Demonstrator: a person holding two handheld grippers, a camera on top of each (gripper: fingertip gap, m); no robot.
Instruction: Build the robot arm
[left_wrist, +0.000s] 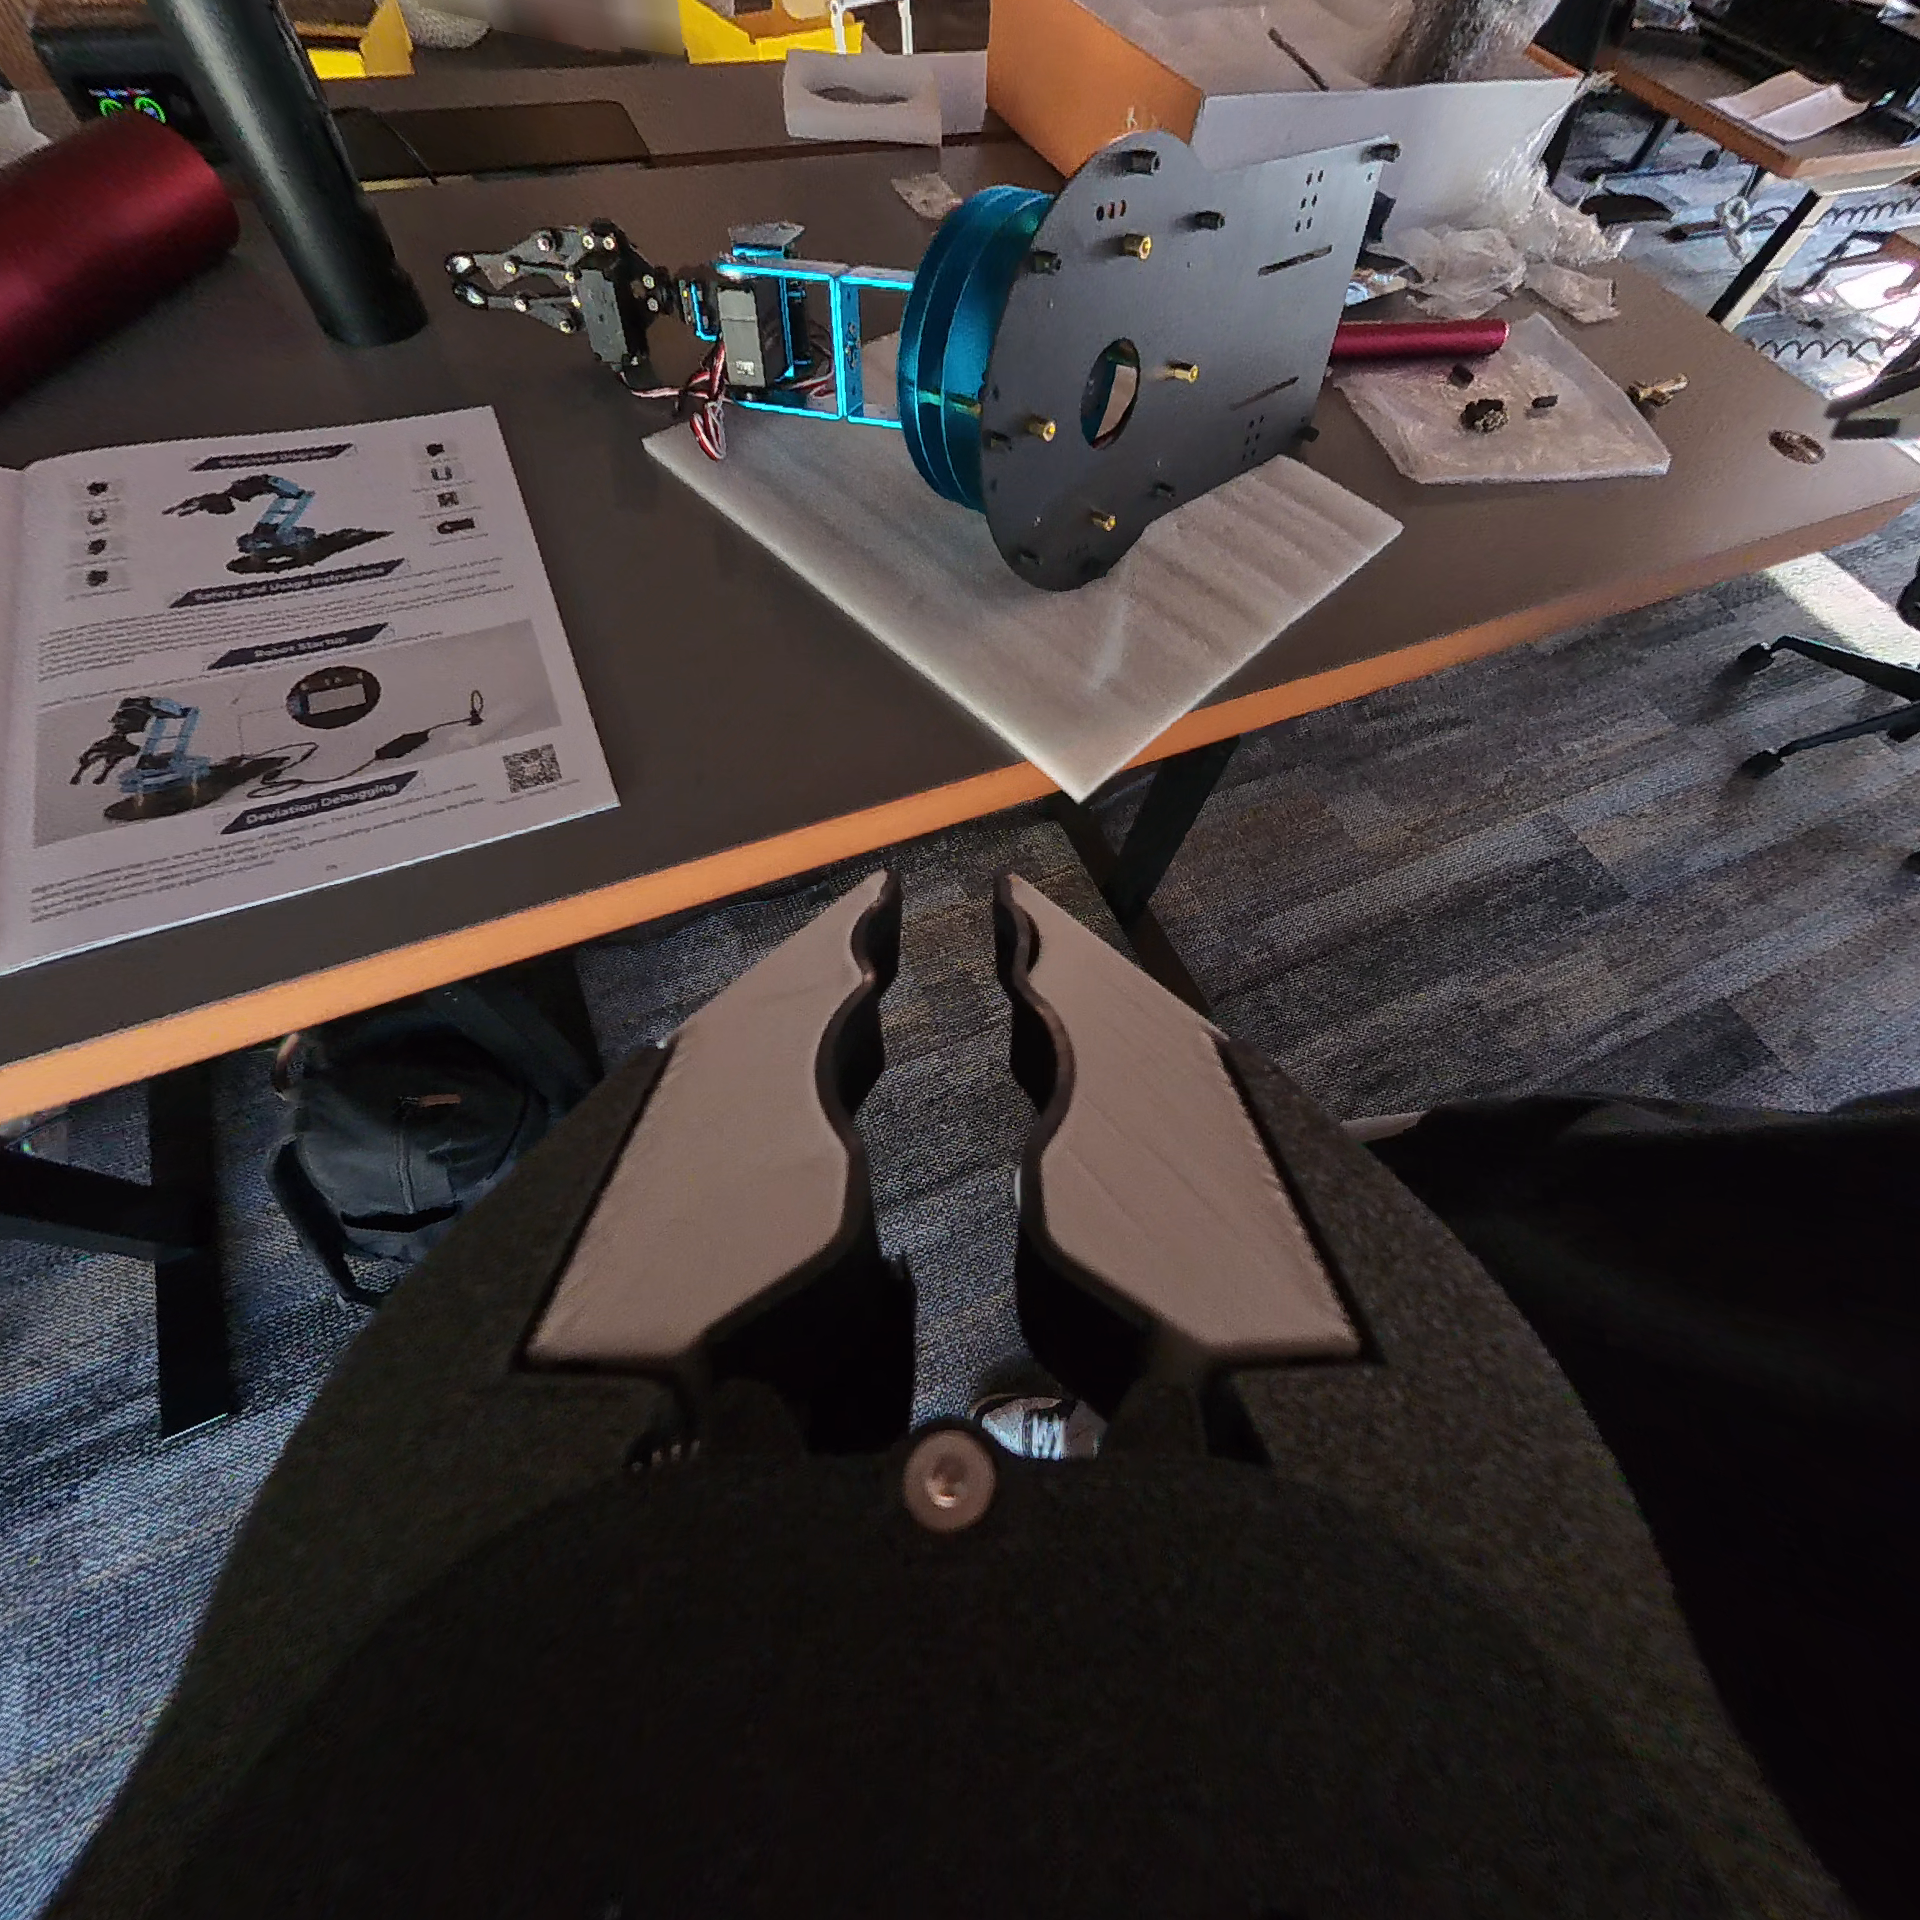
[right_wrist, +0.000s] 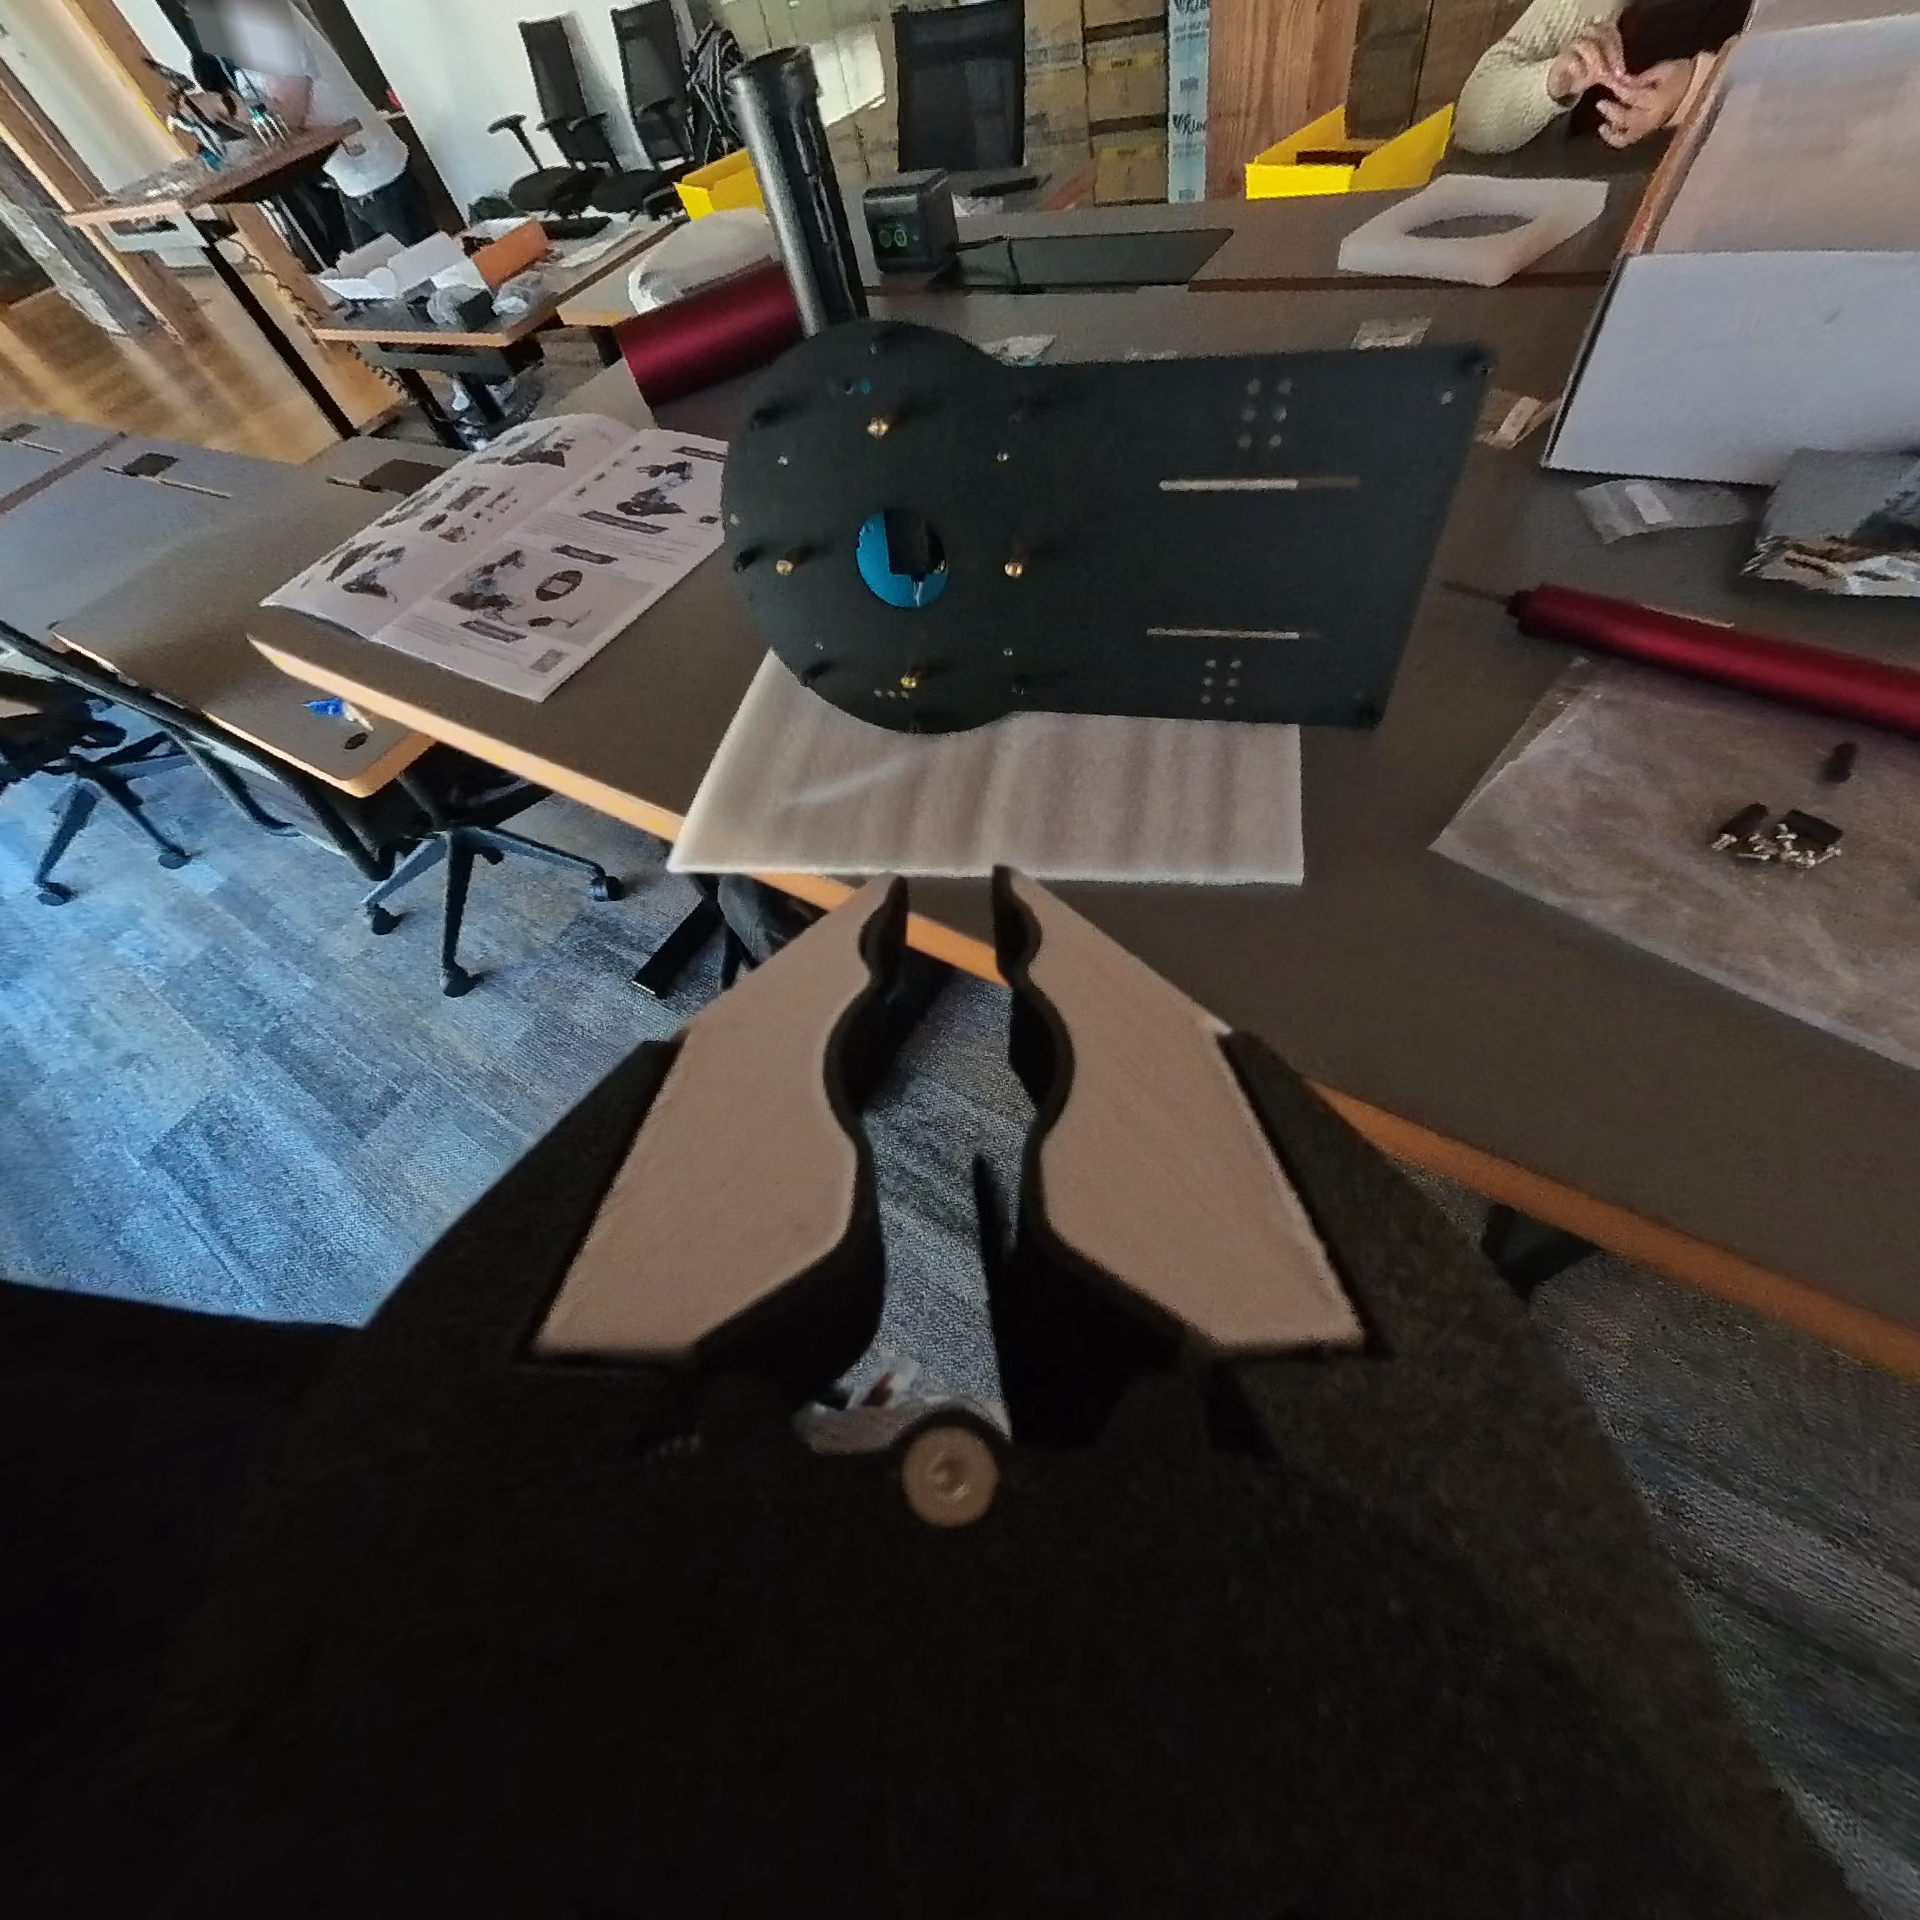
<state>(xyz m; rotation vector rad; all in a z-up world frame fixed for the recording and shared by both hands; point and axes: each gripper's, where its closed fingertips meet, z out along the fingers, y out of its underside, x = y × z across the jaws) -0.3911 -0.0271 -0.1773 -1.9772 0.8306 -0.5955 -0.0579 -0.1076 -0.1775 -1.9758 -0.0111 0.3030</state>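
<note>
While both tools hang off the table edge over the carpet, neither holds anything: your left tool (left_wrist: 945, 894) has its fingers a little apart with only floor showing in the gap, and your right tool (right_wrist: 948, 896) stands the same way, close to the table (right_wrist: 1299, 997) rim.

Nearest to both is the white foam sheet (left_wrist: 1039, 582), which overhangs the table edge. On it lies a small robot arm (left_wrist: 727, 322) on its side, its black base plate (left_wrist: 1174, 343) standing on edge and facing you.

Risks, as judged:
- Foam sheet juts past the rim; a nudge from either tool could slide it, and the arm with it, toward the floor.
- Base plate balances on its rim; a push may roll or topple it.
- Loose screws (right_wrist: 1777, 836) on the plastic bag (right_wrist: 1662, 821) would scatter if brushed.

Writing: the open booklet (left_wrist: 291, 665) carries printed headings, diagrams and a square code; not transcribed. No brand mark visible on the arm.
</note>
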